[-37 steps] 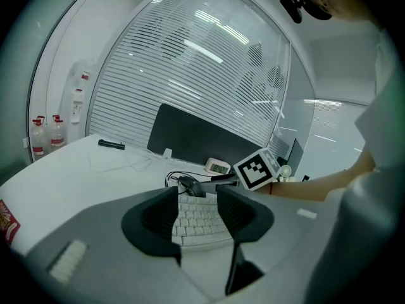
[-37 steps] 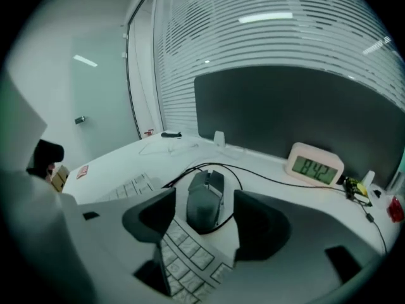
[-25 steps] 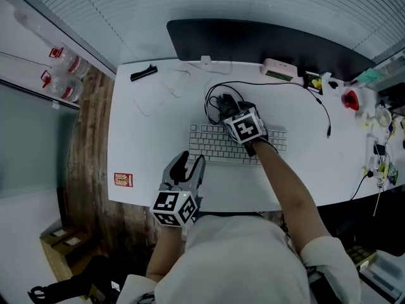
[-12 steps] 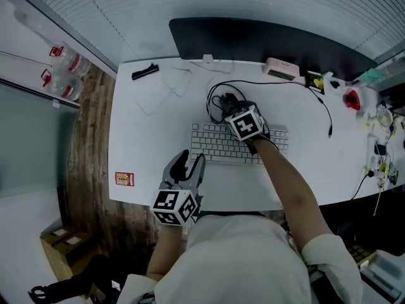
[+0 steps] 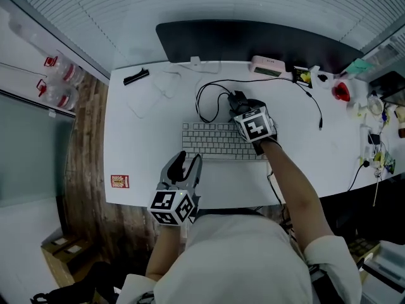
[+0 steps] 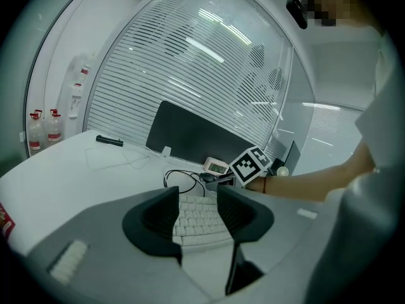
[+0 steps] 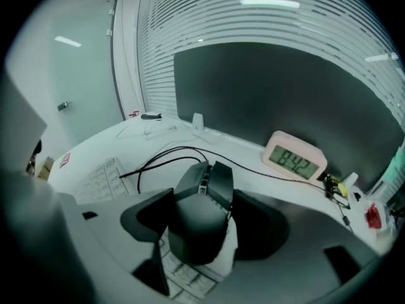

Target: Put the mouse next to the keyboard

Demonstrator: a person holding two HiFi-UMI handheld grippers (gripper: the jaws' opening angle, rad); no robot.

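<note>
The right gripper [image 7: 204,196] is clenched on the mouse [image 7: 199,230], with the keyboard [image 7: 183,277] just beneath. Only the right gripper view shows this grip. The mouse's long axis runs along the jaws, its buttons and cable [image 7: 158,160] pointing away toward the clock [image 7: 294,157]. The left gripper [image 6: 197,204] hangs slack and empty.

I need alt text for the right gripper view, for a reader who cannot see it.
A black wired mouse is gripped between the fingers of the right gripper, over the edge of a white keyboard. Behind it are a pink digital clock on the white desk and a dark monitor.
</note>
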